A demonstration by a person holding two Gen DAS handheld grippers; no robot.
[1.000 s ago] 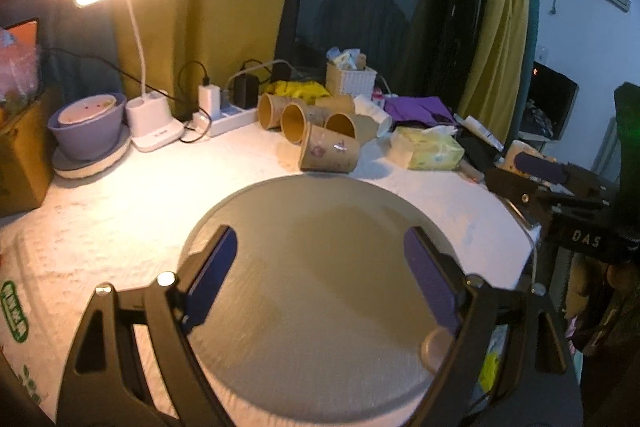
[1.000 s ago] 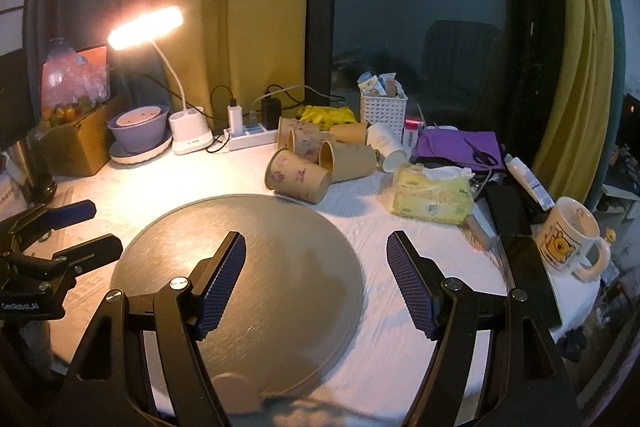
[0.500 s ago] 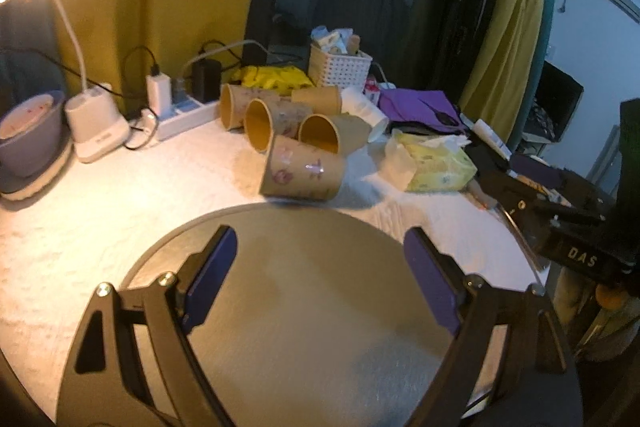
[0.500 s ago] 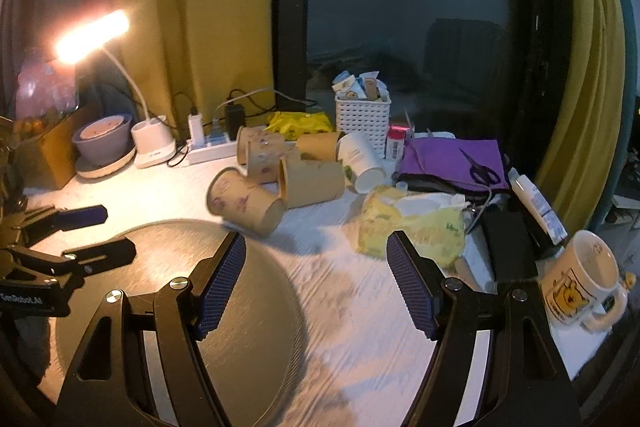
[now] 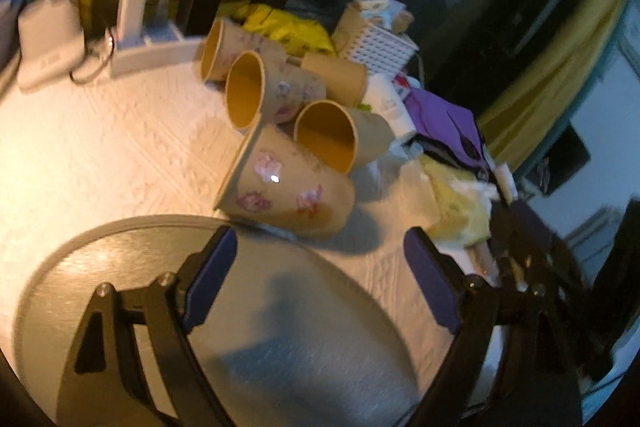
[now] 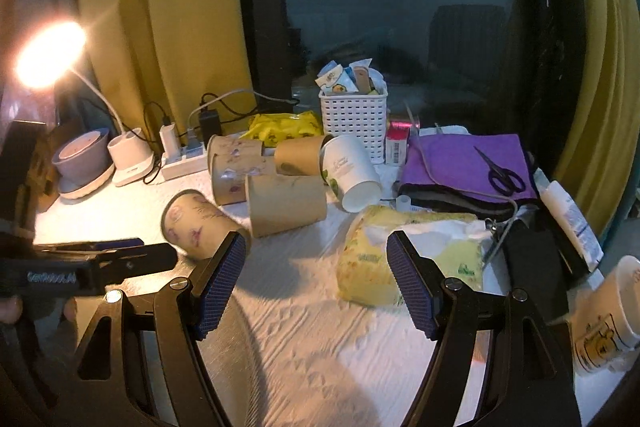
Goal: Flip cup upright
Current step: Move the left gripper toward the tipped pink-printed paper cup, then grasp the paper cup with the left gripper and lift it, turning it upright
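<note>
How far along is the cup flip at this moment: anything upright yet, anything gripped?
Done: nothing; every paper cup in view lies on its side. In hand: the left gripper is open, lined up just short of the nearest flowered cup, not touching it. The right gripper is open and empty above the tissue pack. Left: closing on the cup, lifting, turning it and standing it upright.

nearest cup (image 5: pixel 286 195): tan, pink flowers
far basket (image 6: pixel 354 123): white lattice
right cloth (image 6: pixel 464 163): purple
gripper pads (image 6: pixel 220 281): blue
round mat (image 5: pixel 280 339): grey
</note>
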